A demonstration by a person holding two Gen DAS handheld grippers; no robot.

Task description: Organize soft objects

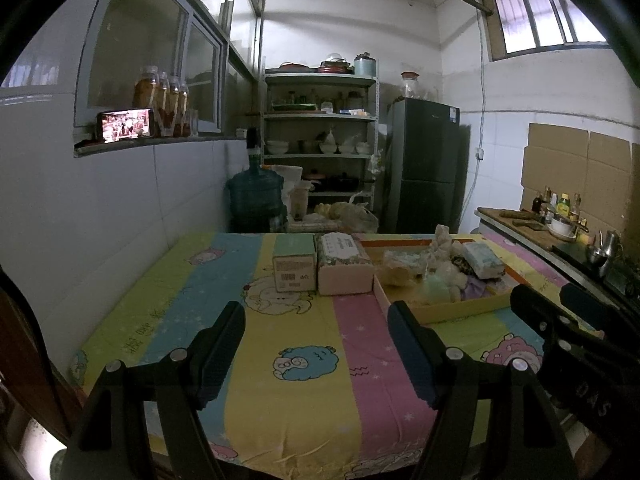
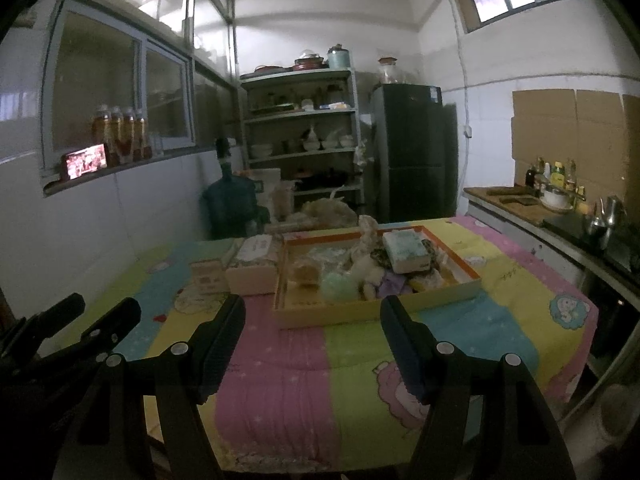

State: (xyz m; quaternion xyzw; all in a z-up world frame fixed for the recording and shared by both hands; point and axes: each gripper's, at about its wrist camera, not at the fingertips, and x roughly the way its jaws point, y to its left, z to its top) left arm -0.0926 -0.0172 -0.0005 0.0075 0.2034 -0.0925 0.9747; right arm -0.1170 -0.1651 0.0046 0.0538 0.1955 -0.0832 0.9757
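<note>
Both grippers, left (image 1: 316, 340) and right (image 2: 312, 332), hover agape and empty above the striped bedsheet (image 1: 288, 400). Soft toys (image 2: 366, 264) and tissue packs lie heaped in the orange-rimmed tray (image 2: 460, 264); a careless grab there risks dragging neighbours out or snagging the tray's rim.

Soft toys (image 2: 366, 268) heaped in orange-rimmed tray (image 2: 456, 286)

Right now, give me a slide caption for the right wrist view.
Open right hand-held gripper poised before a tray of soft objects on a striped cartoon tablecloth.
</note>
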